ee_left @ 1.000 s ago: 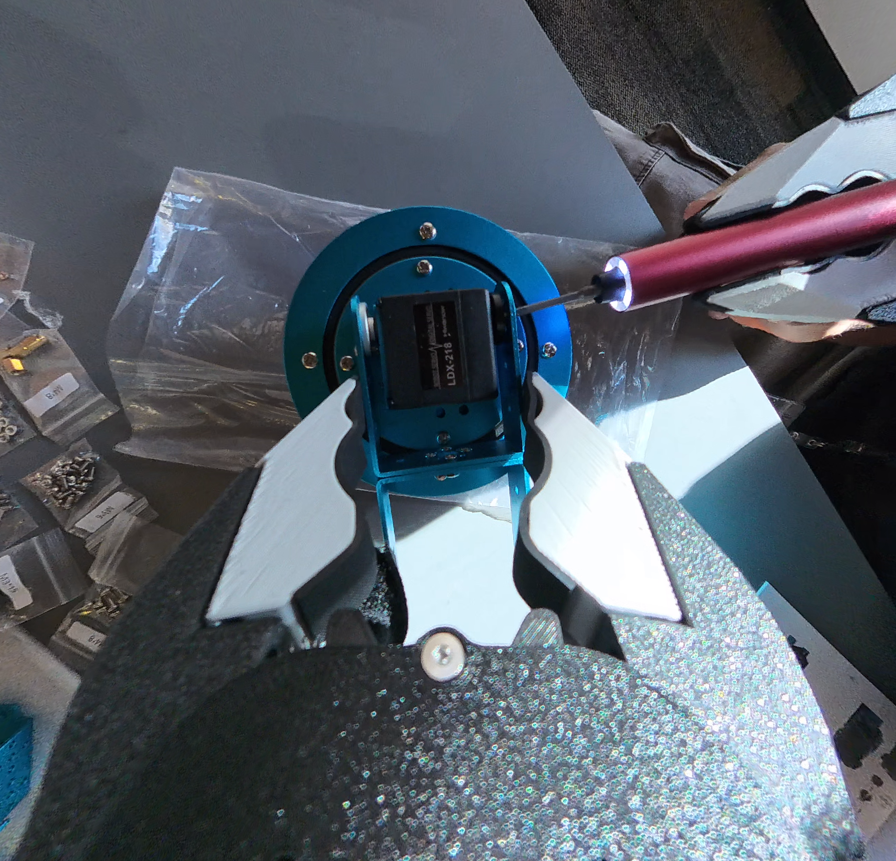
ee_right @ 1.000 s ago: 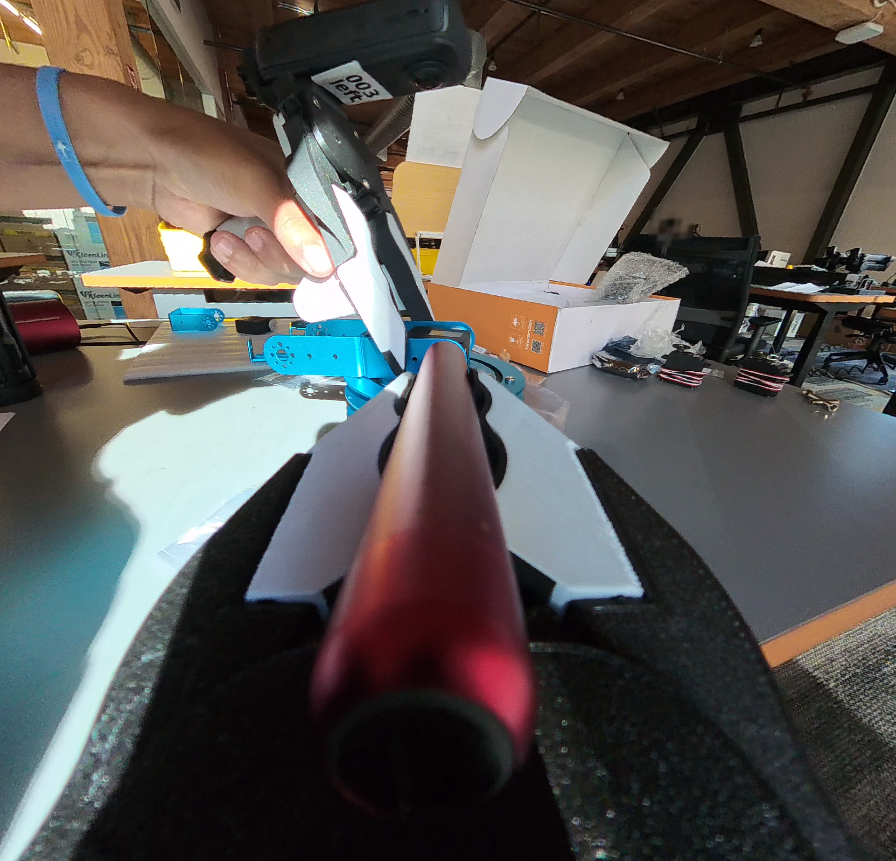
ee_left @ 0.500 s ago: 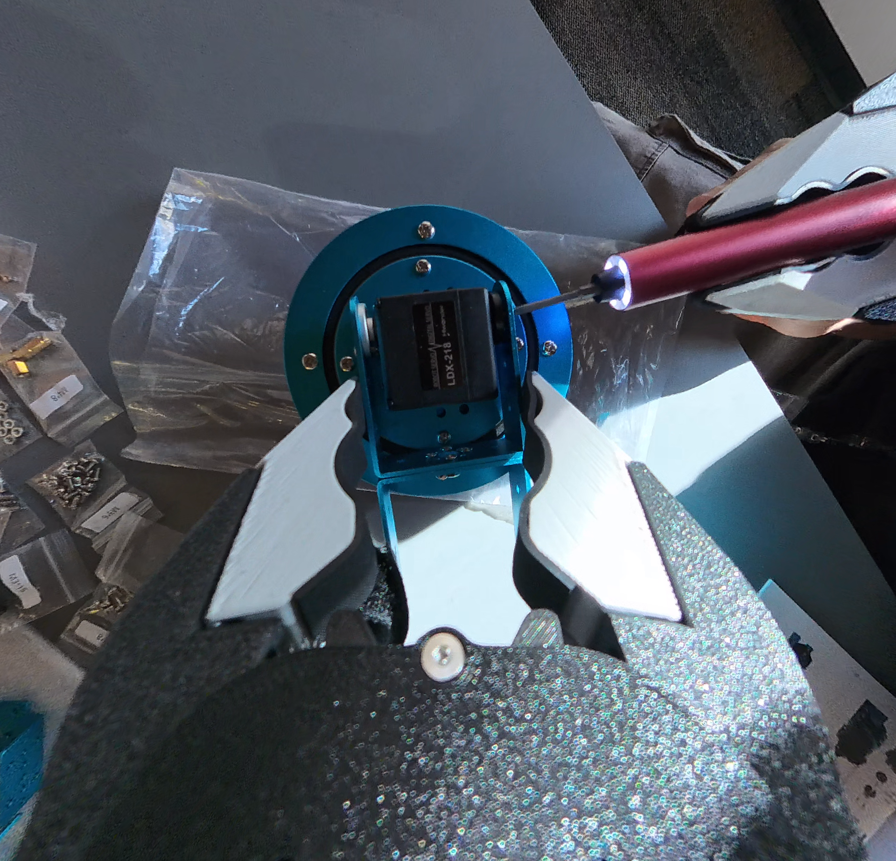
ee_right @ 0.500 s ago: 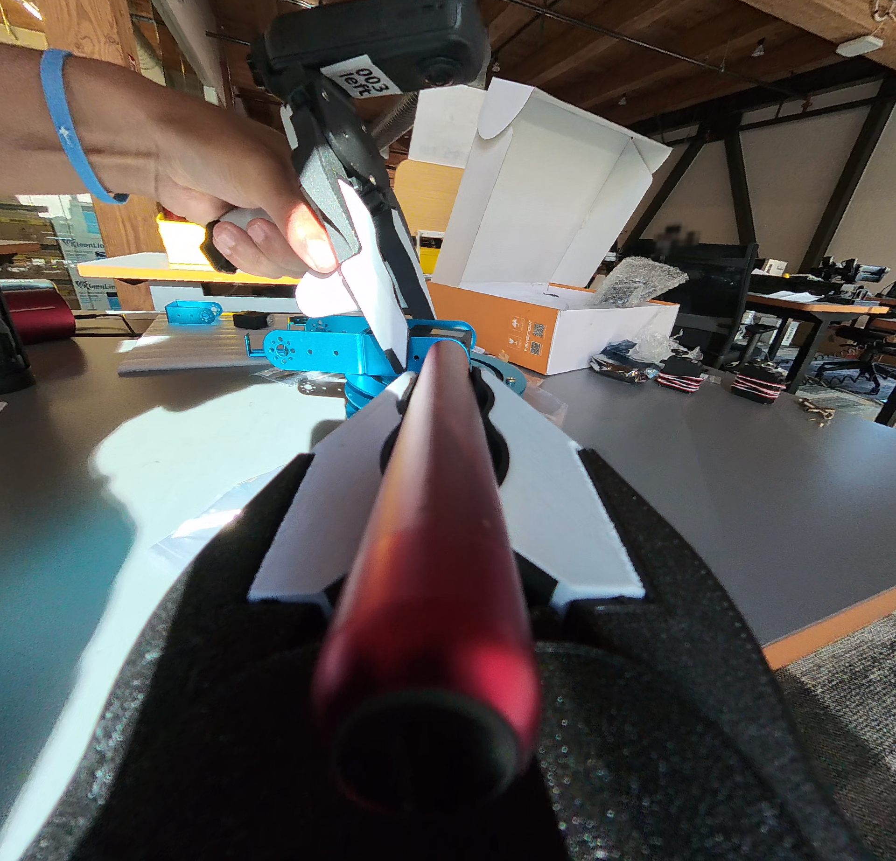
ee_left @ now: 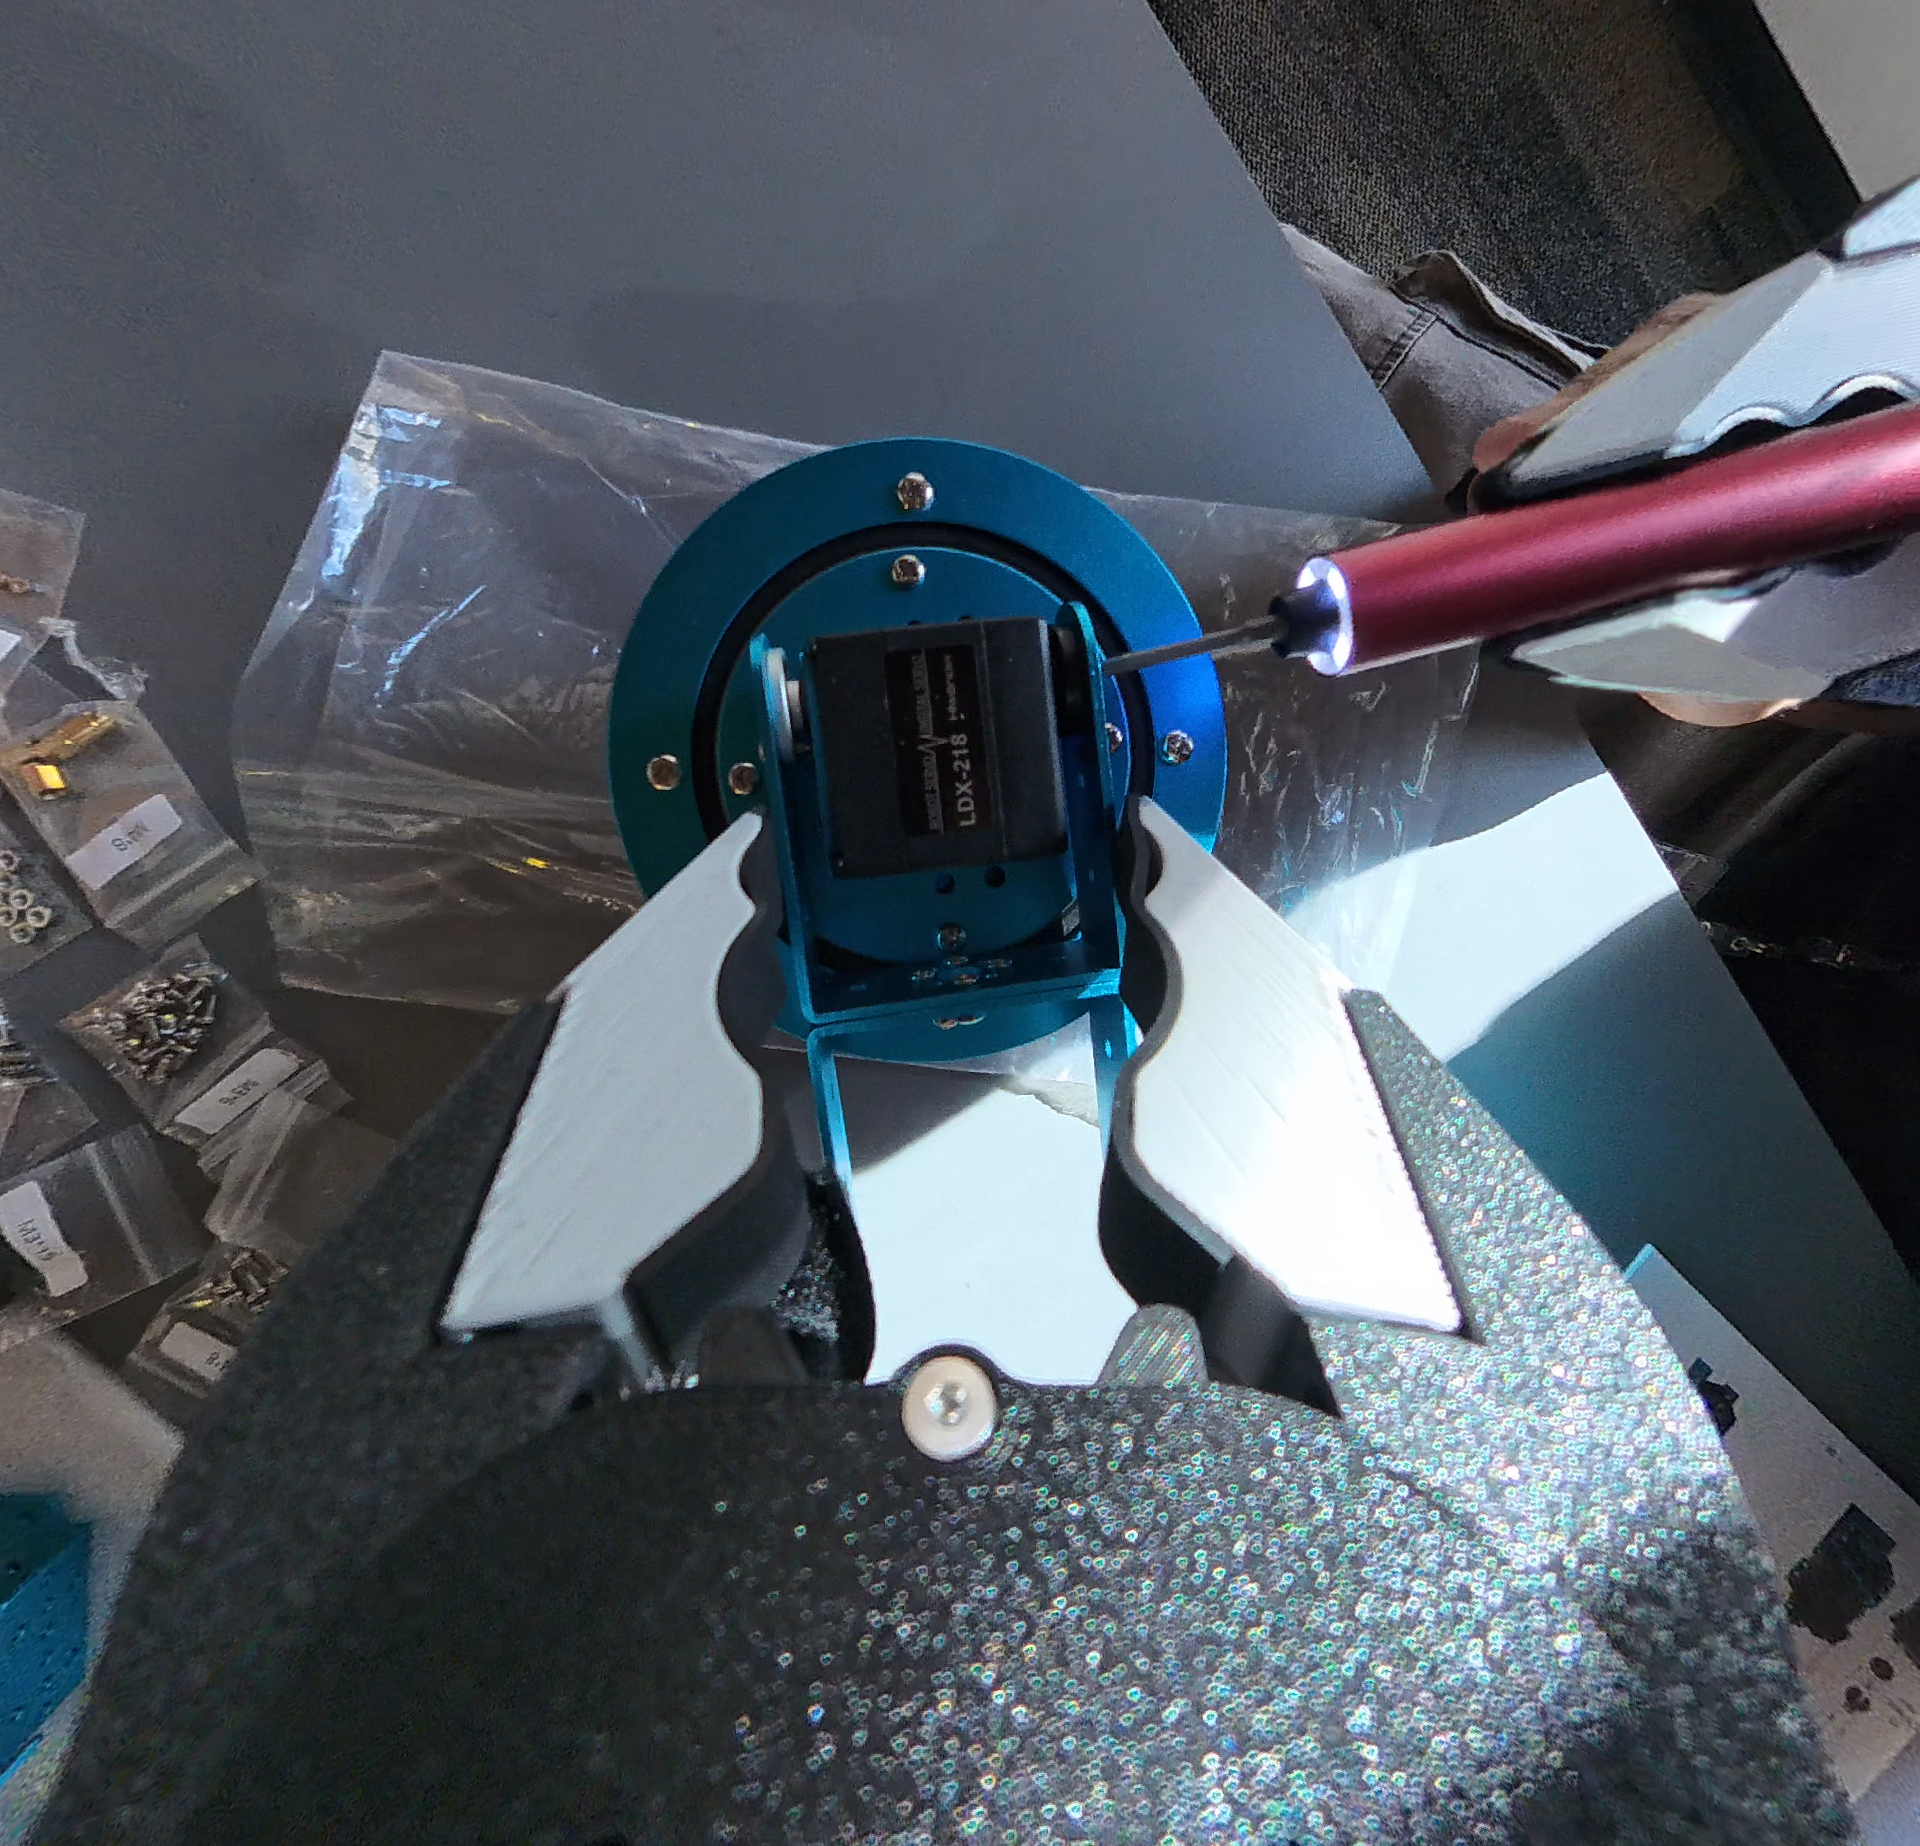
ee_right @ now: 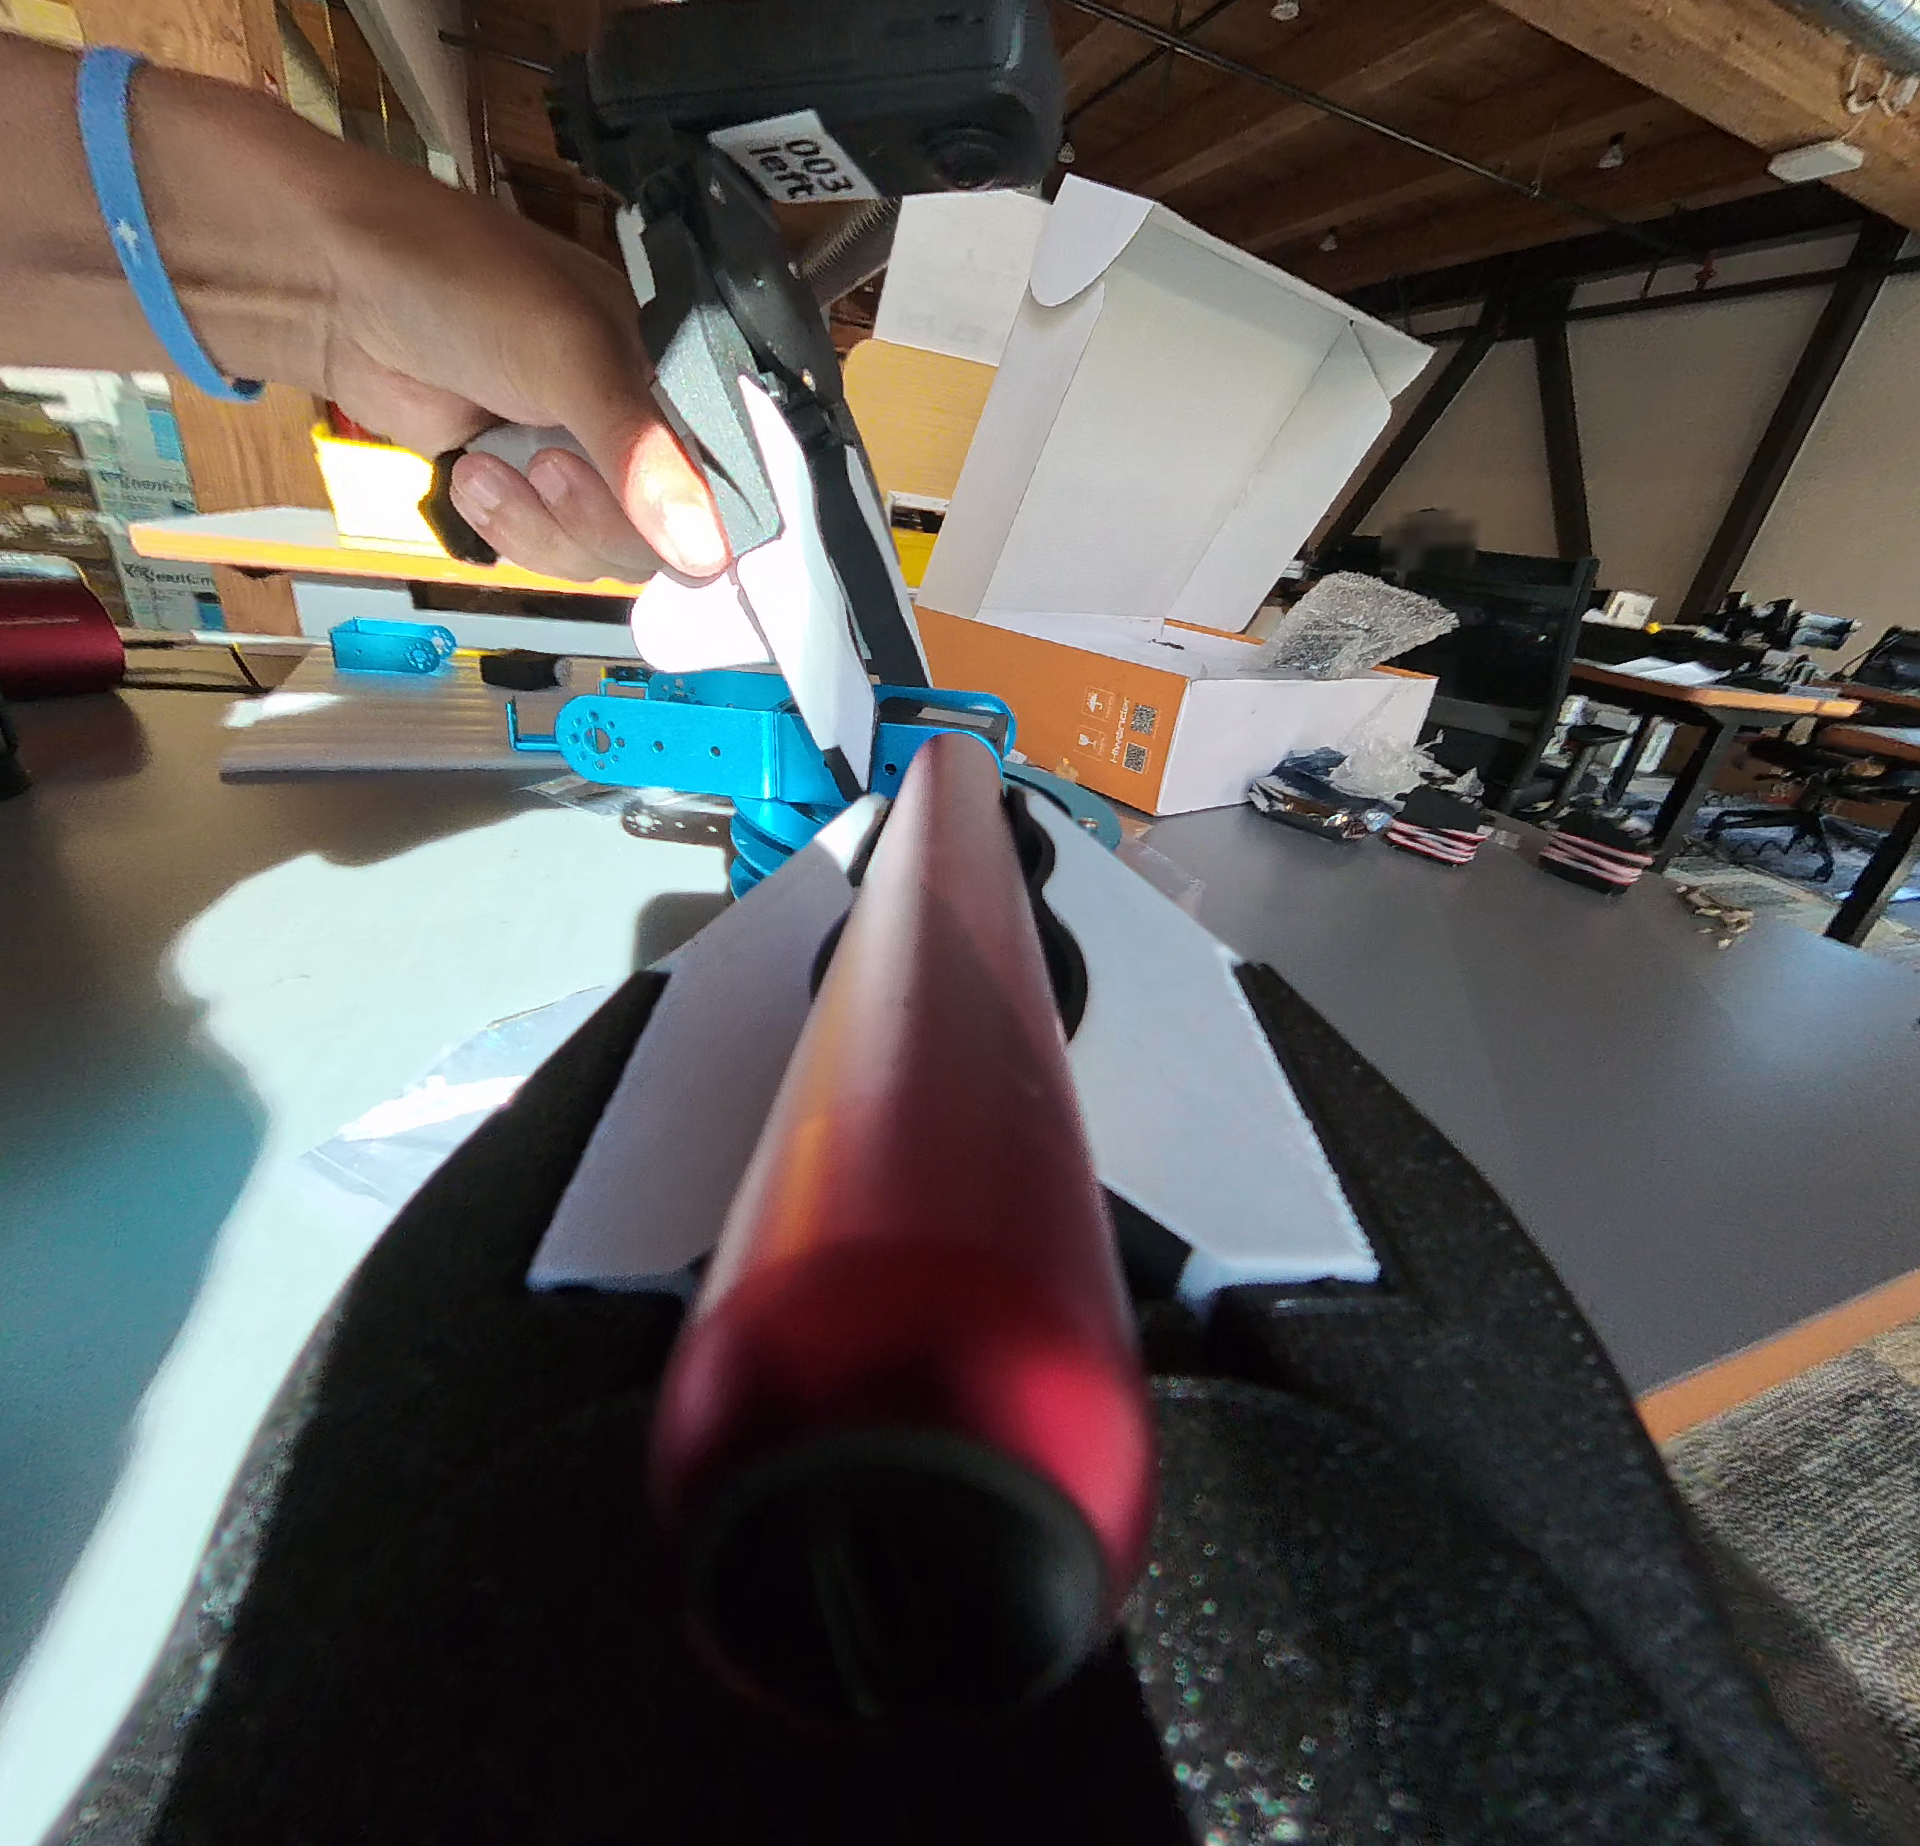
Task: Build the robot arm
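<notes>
My left gripper (ee_left: 940,840) is shut on a blue metal U-bracket (ee_left: 1091,861) that holds a black servo (ee_left: 935,747) above a round blue base (ee_left: 1039,508). My right gripper (ee_right: 935,809) is shut on a red electric screwdriver (ee_right: 914,1121). In the left wrist view the screwdriver (ee_left: 1579,570) comes in from the right with its tip light on. Its thin bit (ee_left: 1184,648) touches the bracket's right side near the servo's top corner. In the right wrist view a hand (ee_right: 468,362) holds the left gripper (ee_right: 842,736) down over the blue assembly (ee_right: 727,747).
A clear plastic bag (ee_left: 436,653) lies under the base on the grey table (ee_left: 520,186). Several small bags of screws (ee_left: 156,1017) lie at the left. An open orange and white box (ee_right: 1164,570) and wrapped servos (ee_right: 1434,830) sit behind. The table edge (ee_right: 1766,1349) is at the right.
The screwdriver bit stays against the bracket's right side. Both grippers keep their grip, with only slight shifts of the views.
</notes>
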Action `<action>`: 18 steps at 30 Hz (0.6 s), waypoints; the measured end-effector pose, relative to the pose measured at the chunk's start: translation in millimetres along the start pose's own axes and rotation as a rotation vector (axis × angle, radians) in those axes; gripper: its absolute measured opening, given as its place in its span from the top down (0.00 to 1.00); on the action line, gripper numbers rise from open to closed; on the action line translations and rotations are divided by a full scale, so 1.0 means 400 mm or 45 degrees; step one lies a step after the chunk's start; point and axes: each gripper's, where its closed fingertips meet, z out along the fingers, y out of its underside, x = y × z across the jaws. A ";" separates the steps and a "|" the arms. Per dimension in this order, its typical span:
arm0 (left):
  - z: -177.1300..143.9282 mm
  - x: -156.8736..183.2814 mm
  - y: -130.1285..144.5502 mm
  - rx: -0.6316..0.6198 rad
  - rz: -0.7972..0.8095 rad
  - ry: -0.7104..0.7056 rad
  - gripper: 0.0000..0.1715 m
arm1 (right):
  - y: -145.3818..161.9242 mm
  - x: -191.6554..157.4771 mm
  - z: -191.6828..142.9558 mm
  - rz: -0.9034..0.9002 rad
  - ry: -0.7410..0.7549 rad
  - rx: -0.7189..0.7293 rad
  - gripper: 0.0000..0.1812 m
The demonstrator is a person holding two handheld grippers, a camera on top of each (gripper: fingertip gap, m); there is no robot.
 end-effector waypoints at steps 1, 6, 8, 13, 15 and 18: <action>0.000 0.001 0.000 0.002 -0.001 0.003 0.63 | 0.000 0.001 0.000 0.029 -0.020 0.004 0.87; 0.001 0.003 -0.002 0.006 0.000 0.005 0.63 | -0.004 -0.001 -0.002 -0.014 0.001 0.018 0.86; 0.001 0.003 -0.001 0.006 0.002 0.005 0.63 | -0.004 0.001 -0.001 -0.016 -0.010 0.021 0.87; 0.001 -0.002 -0.001 0.013 0.000 0.000 0.63 | 0.001 0.000 0.003 -0.063 0.006 0.006 0.88; 0.000 -0.003 -0.001 0.006 0.002 -0.003 0.63 | 0.002 -0.002 0.005 -0.095 0.008 0.006 0.87; 0.000 -0.003 0.000 0.003 0.000 -0.002 0.63 | 0.001 0.001 0.006 -0.064 -0.001 0.011 0.87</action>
